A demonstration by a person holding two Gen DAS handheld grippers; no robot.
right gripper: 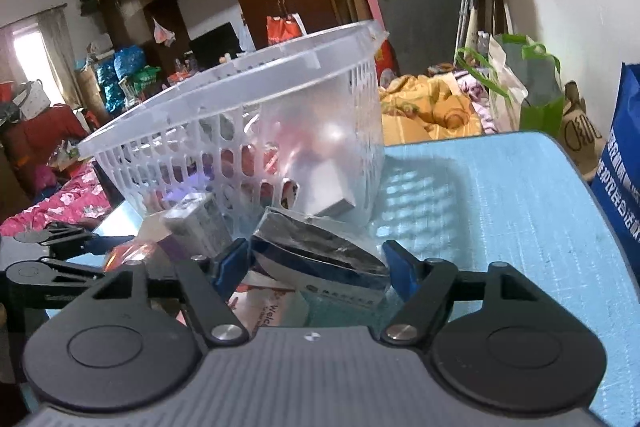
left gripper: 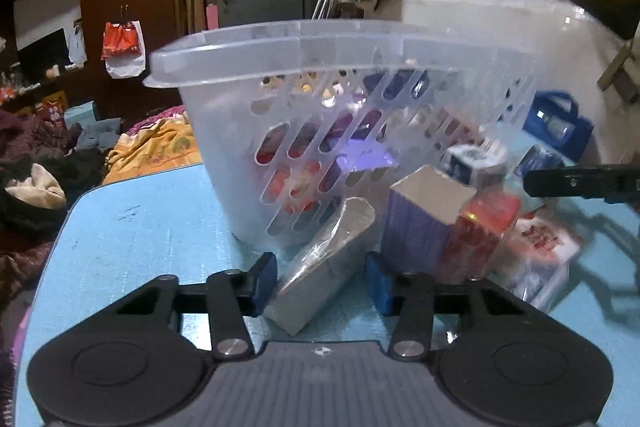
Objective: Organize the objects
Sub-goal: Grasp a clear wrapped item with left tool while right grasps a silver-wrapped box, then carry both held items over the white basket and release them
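Both tongs straddle boxes on the blue table (left gripper: pixel 132 227), beside the clear slotted basket (left gripper: pixel 320 131). Left gripper (left gripper: pixel 322 279) has its blue pads either side of a silver foil-wrapped box (left gripper: pixel 320 267); the left pad touches the box or nearly so, while a gap shows on the right, so the jaws stand fairly narrow and are not yet clamped. Right gripper (right gripper: pixel 314 269) brackets a silver-and-blue carton (right gripper: pixel 320 259); its left pad looks close against the carton and a small gap shows at the right pad, so I cannot tell whether it is gripped.

A purple box (left gripper: pixel 424 223), a red packet (left gripper: pixel 480 227) and a white packet (left gripper: pixel 540 247) lie just beside them.

This looks like the grasping step. Next, each pair of tongs needs to close firmly, lift clear of the basket's rim, and drop its box inside among the items already there.
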